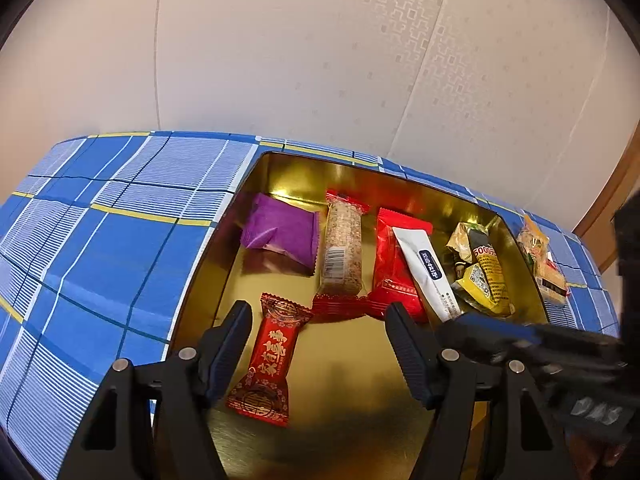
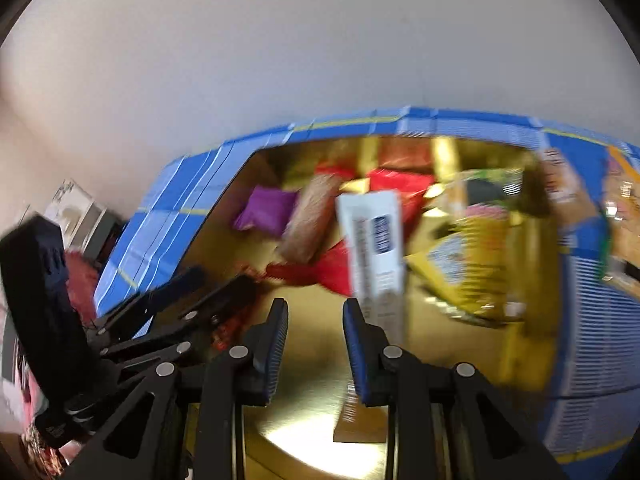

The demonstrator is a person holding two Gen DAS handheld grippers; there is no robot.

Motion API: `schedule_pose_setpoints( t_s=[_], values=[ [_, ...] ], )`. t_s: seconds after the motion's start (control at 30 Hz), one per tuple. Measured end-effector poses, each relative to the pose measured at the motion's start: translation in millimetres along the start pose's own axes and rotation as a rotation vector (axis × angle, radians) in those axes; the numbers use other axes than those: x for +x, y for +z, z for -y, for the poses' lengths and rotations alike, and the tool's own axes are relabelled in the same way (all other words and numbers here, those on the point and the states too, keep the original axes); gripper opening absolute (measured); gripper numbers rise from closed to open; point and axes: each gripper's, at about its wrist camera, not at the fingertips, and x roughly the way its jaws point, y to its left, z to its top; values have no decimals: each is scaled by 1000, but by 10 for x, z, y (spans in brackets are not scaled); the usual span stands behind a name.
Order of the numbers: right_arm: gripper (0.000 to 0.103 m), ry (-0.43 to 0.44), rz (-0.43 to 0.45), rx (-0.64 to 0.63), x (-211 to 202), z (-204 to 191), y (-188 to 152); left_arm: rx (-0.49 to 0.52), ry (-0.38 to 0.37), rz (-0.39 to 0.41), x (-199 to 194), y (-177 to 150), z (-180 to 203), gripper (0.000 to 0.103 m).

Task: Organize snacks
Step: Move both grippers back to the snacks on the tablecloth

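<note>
**Entry: red candy (image 1: 266, 360), in tray (image 1: 224, 248)**

- Location: near left part of the gold tray floor, lying flat, apart from the row behind it.
- Relation to tongs: between the jaws of the left tongs (image 1: 316, 312), closer to the left jaw. Its long axis runs roughly along the tongs' line, slanting slightly. Closing would probably pinch it across the width.
- Left tongs: wide, pads not pressing on it.
- Right tongs (image 2: 315, 306): narrow, nothing between the jaws, tips by the near end of the white sachet (image 1: 424, 268). The left is the nearer.
- Row behind: purple pack (image 1: 280, 236), grain bar (image 1: 342, 248), red pack (image 1: 394, 264), yellow pack (image 1: 484, 276).
- Outside the tray: one pack (image 1: 540, 260) on the checked bench (image 1: 100, 240).
- Obstruction: the right tongs crowd the left's right jaw. The bar's red frill lies just past the tips.
</note>
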Motion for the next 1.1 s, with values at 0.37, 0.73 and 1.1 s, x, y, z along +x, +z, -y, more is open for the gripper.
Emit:
schedule_pose_setpoints(
  t_s=[0.37, 0.73, 1.1],
  values=[
    [27, 85, 27, 157, -102, 421, 22, -11, -9, 4, -3, -14, -49, 70],
    [28, -95, 234, 210, -745, 880, -41, 10, -53, 42, -64, -45, 73, 83],
    [28, -330, 222, 408, -1055, 1783, -274, 116, -123, 63, -144, -186, 373, 87]
  ],
)
